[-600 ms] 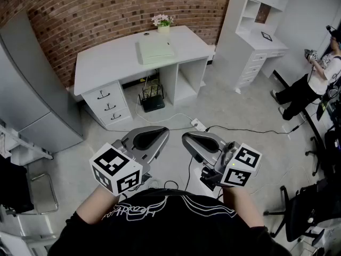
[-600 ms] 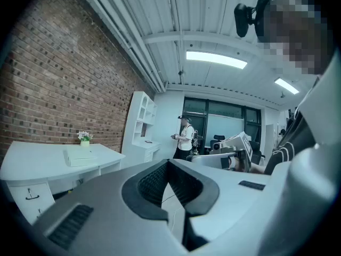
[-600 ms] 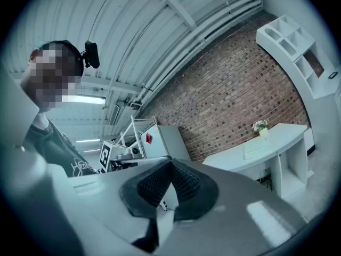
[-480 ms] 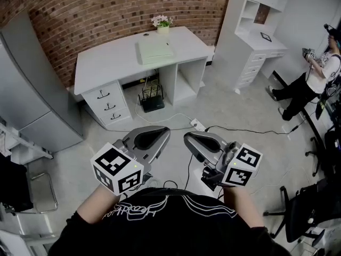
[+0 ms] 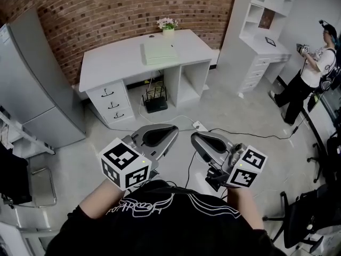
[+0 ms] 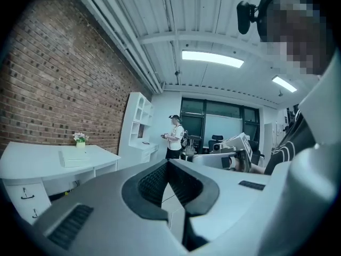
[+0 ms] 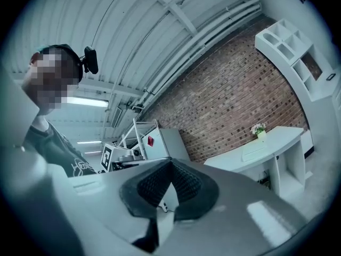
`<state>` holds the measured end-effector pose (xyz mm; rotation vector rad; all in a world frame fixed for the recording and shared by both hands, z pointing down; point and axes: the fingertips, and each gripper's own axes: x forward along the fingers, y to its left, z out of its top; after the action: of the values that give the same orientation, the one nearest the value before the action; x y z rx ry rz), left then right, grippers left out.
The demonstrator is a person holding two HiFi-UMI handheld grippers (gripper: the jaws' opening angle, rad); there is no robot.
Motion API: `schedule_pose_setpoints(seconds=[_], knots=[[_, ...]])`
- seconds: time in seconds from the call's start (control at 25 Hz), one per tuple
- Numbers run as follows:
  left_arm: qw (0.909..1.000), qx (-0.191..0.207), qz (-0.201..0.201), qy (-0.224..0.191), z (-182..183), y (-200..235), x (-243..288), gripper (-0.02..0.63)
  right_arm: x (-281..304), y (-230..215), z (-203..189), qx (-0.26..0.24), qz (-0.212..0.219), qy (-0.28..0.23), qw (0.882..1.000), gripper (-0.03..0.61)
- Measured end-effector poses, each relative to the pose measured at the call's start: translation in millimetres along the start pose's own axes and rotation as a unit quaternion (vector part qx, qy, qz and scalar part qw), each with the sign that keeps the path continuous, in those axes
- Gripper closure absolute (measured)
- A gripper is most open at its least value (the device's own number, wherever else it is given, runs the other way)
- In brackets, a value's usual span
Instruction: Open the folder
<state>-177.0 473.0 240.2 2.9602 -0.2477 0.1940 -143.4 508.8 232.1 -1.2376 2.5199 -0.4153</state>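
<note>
The left claw (image 6: 169, 163) is fully closed, its ribbed pads meeting at the tips with nothing between them. The right claw (image 7: 170, 162) looks the same: pads together and empty. Both are held close to the person's chest and side by side, over the grey floor (image 5: 234, 111) and well short of the white surface (image 5: 106, 63). That surface stands against the brick wall (image 5: 96, 9). The pale green folder (image 5: 158, 52) lies flat and closed on the surface, towards its right half, with a small pot of flowers (image 5: 168, 25) just behind it at the back edge. A black router (image 5: 156, 98) sits in the opening under the surface, and a power strip (image 5: 198, 126) with its cable lies on the floor in front. Another person (image 5: 311, 71) stands well off to the right of the surface, beside a white shelf unit (image 5: 256, 31). The task seems not yet begun, and this looks like the approach step. The next move probably calls for walking up to the surface, opening one claw, and bringing it to the folder's free edge to lift the cover while the other steadies it.
</note>
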Motion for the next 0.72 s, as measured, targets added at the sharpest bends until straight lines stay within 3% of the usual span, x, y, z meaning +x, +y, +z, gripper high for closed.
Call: schedule_pose_setpoints(seconds=[0.28, 0.72], knots=[[0.9998, -0.005, 0.01, 0.013, -12, 17, 13, 0.612, 2, -26, -4, 0.019, -0.014, 0.004, 1.0, 0.577], [0.9987, -0.036, 0.027, 0.023, -25, 81, 44, 0.612, 17, -98, -8, 0.048, -0.045, 0.005, 0.998, 0.577]])
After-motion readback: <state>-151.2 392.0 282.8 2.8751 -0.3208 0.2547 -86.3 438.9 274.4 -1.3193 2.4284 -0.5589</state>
